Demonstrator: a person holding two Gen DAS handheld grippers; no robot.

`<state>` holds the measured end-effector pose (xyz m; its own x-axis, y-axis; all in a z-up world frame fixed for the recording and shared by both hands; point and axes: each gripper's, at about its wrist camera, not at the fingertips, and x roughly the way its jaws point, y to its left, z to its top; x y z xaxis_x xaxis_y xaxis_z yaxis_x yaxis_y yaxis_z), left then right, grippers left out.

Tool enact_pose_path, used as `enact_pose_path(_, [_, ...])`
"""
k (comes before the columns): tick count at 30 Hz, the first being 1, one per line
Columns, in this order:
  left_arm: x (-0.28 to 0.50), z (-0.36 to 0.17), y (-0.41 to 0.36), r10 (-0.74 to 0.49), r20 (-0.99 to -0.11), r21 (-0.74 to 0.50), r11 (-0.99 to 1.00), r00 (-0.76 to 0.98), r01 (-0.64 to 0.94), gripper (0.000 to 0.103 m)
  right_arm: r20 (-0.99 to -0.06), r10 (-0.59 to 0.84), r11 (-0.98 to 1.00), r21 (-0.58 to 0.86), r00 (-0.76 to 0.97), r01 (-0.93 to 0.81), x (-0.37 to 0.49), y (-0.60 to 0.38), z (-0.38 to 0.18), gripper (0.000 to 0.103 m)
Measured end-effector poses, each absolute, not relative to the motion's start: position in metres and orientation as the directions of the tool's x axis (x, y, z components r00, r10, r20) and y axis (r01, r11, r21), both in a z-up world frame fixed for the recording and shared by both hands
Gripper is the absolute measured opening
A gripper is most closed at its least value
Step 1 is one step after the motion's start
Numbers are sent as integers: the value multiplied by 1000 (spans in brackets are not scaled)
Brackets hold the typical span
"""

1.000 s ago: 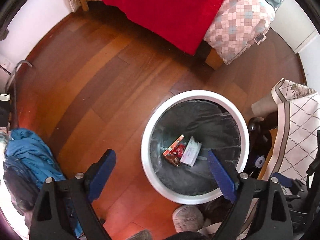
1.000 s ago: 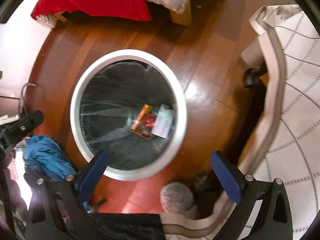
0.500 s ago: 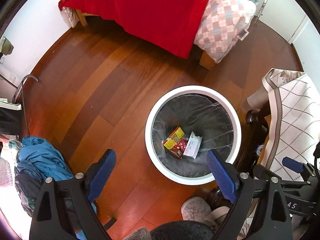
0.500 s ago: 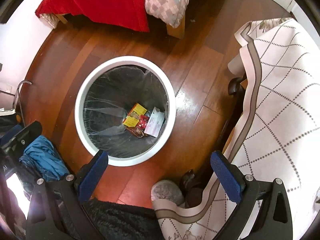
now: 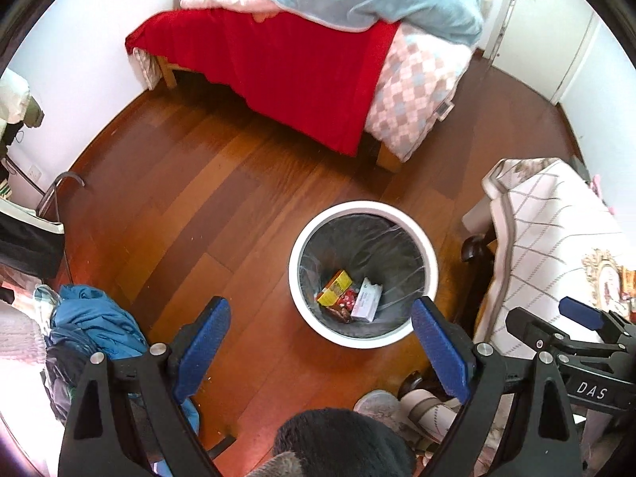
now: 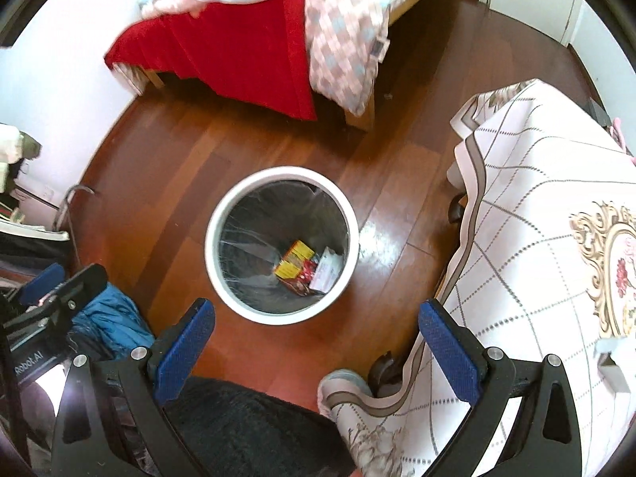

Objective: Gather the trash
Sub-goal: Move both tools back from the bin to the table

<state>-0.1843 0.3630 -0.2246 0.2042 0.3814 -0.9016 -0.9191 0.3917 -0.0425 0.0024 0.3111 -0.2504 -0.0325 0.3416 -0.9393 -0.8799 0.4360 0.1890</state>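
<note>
Both the left tool (image 5: 321,332) and the right tool (image 6: 317,333) hang wide open and empty above the white trash bin (image 5: 431,254), which stands on the wooden floor (image 5: 190,198) near the bed's foot corner. A yellow box (image 5: 334,288), a white carton (image 5: 367,300) and a red wrapper (image 5: 346,298) lie at its bottom. The drop looks done, so the next pick would best start from the cloth-covered worktop (image 6: 536,206), jaws kept spread until they straddle an item.

Open wooden floor (image 5: 190,206) lay between the bed (image 5: 302,59) and the white trash bin (image 5: 363,338), whose mouth stood unobstructed from above, with only a yellow box (image 5: 334,288) and a white packet (image 5: 367,300) low on its lined bottom. To the bin's right a table under a checked cloth (image 6: 536,238) crowded close, its dark leg (image 5: 473,248) just beside the rim. To the left a heap of blue clothing (image 5: 93,330) sat on the floor, well apart from the bin.
</note>
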Motion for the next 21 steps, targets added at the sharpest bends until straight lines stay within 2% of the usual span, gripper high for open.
enact_pose_path(7, [-178,-179,329,431,-874,-29,414,224,-910,93,-874,479,441,323,-85,-838,7,261,-197,103])
enact_pose_path(13, [-144,-156,286,428,-857,-60,471,287,-880,93,-824,560,510,423,-84,-749,44,182,-169,103])
enact_pose_path(16, [-100,-160,257,382,-864,-85,533,329,-842,93,-826,563,583,421,-28,-694,80,128,-164,103])
enact_pose_path(21, [-1,-185,207,240,-899,-133,650,367,-748,93,-885,448,769,307,129,-561,163,17,-173,103])
